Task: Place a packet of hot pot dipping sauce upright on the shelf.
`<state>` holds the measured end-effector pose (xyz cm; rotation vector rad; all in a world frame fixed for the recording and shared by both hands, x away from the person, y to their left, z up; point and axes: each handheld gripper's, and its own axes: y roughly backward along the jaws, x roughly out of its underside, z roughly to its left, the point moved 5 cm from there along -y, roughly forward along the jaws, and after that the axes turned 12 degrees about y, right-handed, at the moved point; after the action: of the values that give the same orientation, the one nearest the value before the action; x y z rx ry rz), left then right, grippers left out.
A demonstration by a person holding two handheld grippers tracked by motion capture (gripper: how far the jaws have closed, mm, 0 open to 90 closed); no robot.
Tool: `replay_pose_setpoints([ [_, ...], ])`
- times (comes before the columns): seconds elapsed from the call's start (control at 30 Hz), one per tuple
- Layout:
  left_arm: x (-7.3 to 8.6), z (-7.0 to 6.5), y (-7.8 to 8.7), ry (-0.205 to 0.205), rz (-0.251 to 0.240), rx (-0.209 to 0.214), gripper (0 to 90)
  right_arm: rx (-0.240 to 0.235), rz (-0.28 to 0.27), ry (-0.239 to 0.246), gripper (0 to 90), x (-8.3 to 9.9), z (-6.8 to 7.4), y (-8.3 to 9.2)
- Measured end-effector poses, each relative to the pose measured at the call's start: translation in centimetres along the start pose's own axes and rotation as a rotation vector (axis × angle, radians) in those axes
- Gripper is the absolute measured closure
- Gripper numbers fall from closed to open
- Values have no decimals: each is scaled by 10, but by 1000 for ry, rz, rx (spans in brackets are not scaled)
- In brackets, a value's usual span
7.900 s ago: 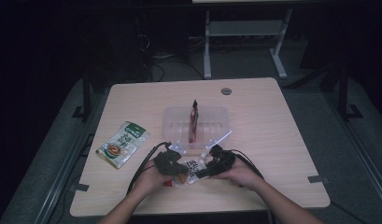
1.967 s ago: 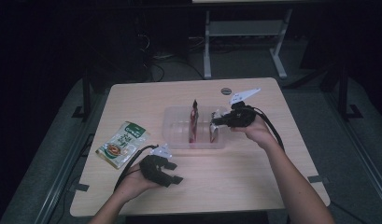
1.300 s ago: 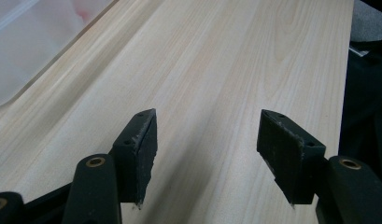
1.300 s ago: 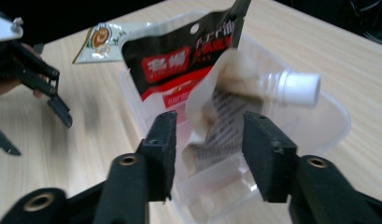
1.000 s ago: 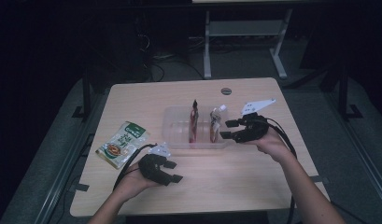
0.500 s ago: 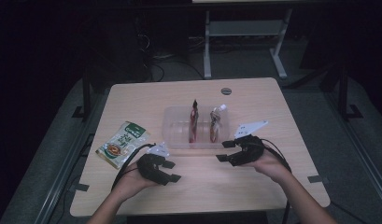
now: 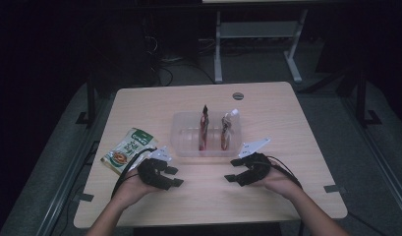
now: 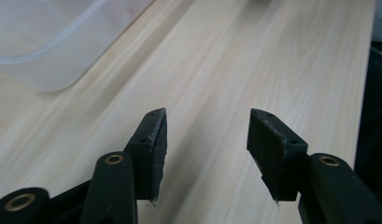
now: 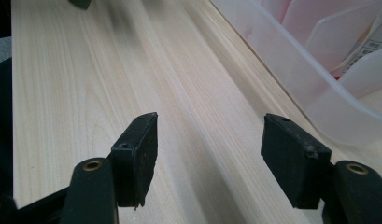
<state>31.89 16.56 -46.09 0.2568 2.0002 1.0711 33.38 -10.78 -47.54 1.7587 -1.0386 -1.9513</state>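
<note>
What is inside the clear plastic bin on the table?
Two sauce pouches stand upright in the clear plastic bin, in slots between dividers. Their lower parts look blurred through the frosted wall, so the bin's floor cannot be seen.

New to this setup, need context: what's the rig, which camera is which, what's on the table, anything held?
There is no robot arm. A person holds a two-jaw hand tool in each hand: the left gripper and the right gripper. The high view comes from a fixed camera above the table. The two gripper views come from cameras riding on each tool, looking along its black fingers.

On the table stand a clear plastic bin with two sachets upright in its slots, a red one and a red-and-white one. A green food packet lies flat at the left.

Both grippers are open with only bare wood between the fingers, so nothing is held.
</note>
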Motion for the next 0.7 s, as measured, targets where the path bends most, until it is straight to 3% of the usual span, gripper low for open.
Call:
replay_pose_setpoints([
  [0.2, 3, 22, 22, 35, -10, -64, 573, -13, -3, -1, 357, 0, 0, -2],
  [0.43, 11, 67, 55, 121, -34, -194, 788, -21, -4, -9, 357, 0, 0, -3],
  [0.6, 18, 96, 67, 175, -45, -302, 763, -17, -6, -8, 357, -1, 0, -3],
  [0.7, 23, 112, 73, 220, -56, -340, 764, -17, -5, -6, 357, 0, 0, -3],
])
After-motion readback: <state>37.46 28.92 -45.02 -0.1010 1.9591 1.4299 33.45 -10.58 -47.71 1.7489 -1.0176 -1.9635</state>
